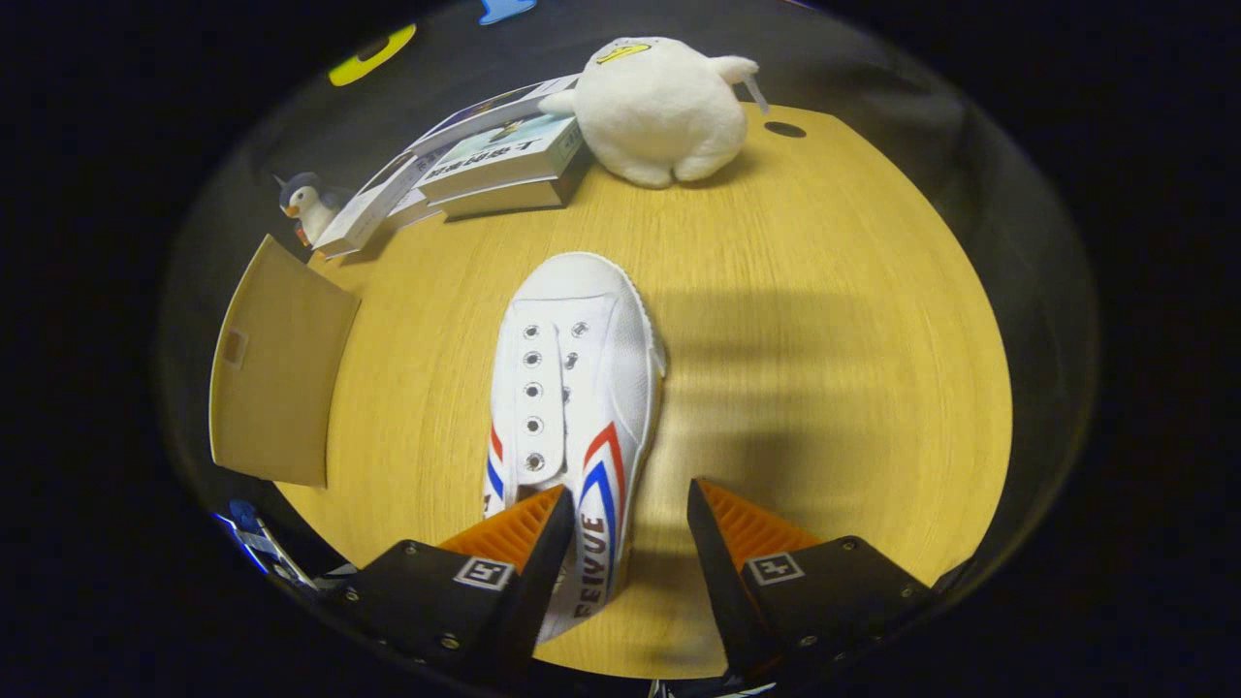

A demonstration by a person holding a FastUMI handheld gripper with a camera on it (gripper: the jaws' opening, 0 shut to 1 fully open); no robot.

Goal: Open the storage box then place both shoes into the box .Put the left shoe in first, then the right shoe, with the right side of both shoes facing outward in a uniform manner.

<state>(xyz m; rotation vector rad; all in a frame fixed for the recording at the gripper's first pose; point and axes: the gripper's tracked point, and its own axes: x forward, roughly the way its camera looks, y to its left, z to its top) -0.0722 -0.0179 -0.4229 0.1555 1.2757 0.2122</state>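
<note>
We hold the gripper (630, 519) with its fingers spread wide, closed on nothing; the white canvas shoe with red and blue stripes (572, 388) lies on the wooden table (824, 339), its heel between them and nearer the left finger. Left stands a tan cardboard flap (276, 373); far off, stacked books (504, 165) and a white plush toy (659, 107).
</note>
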